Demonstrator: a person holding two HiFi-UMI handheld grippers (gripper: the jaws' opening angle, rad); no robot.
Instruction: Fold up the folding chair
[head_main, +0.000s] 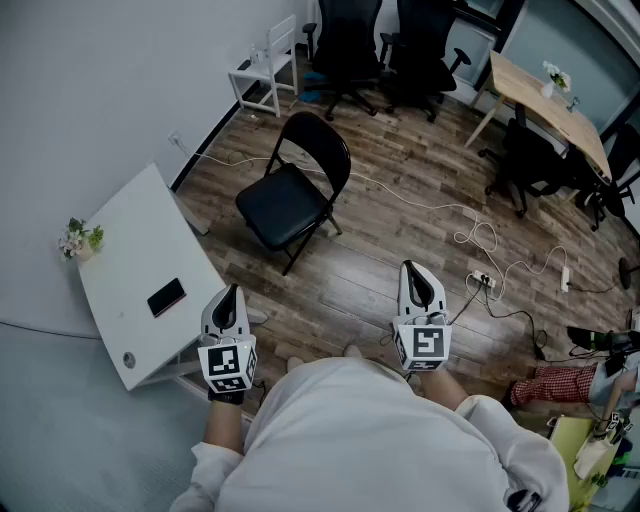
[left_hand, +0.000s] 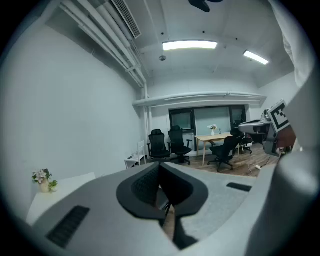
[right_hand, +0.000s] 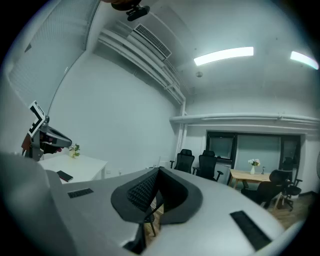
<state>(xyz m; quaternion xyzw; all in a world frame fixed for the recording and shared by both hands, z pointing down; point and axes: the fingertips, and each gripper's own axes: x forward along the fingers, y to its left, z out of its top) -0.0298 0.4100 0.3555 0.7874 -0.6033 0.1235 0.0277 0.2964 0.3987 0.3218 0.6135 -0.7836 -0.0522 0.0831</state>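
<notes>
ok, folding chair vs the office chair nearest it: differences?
The folding chair stands on thin tube legs; the office chair on a star base. The folding chair has no armrests; the office chair has them. Both are black.

Left claw (head_main: 232, 292) and right claw (head_main: 410, 268) held out side by side — jaws together, empty.

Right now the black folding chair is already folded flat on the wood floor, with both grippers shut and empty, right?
Not quite. The head view shows the folding chair standing unfolded on the wood floor, seat down. The rest holds: the left gripper and right gripper are both shut and empty.
</notes>
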